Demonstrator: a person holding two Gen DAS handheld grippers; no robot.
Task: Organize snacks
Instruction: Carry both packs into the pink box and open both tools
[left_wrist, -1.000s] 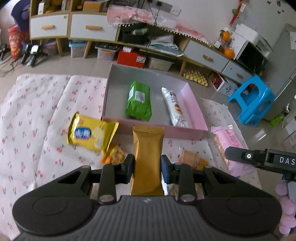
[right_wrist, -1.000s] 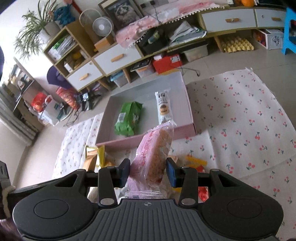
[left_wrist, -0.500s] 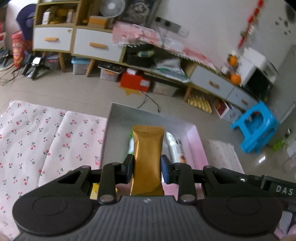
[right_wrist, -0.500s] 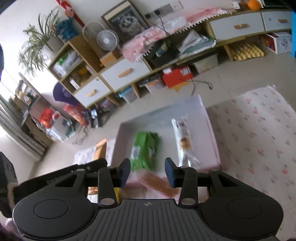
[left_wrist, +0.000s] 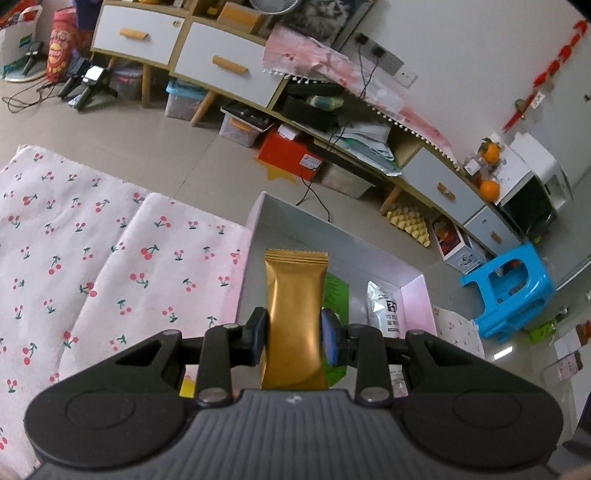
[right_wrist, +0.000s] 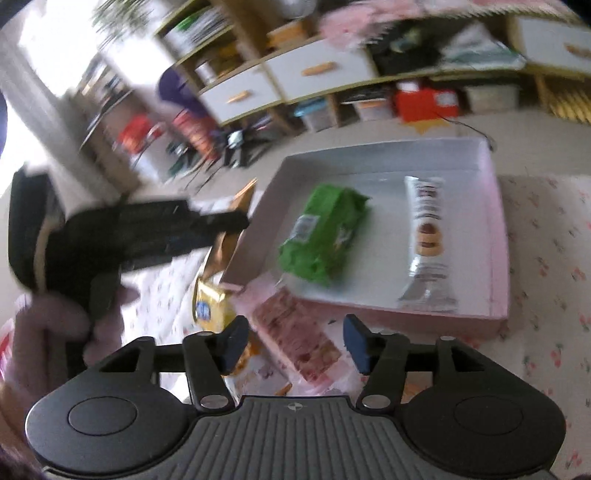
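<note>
Soft, even daylight fills both views, casting only faint shadows. The left wrist view is sharp, its straight edges bowed by the fisheye. The right wrist view is smeared by motion blur, with a blown-out white window (right_wrist: 55, 66) at upper left.

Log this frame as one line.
left gripper: shut on gold packet | right gripper: jaws just opening, pink packet released | pink box: two snacks
</note>
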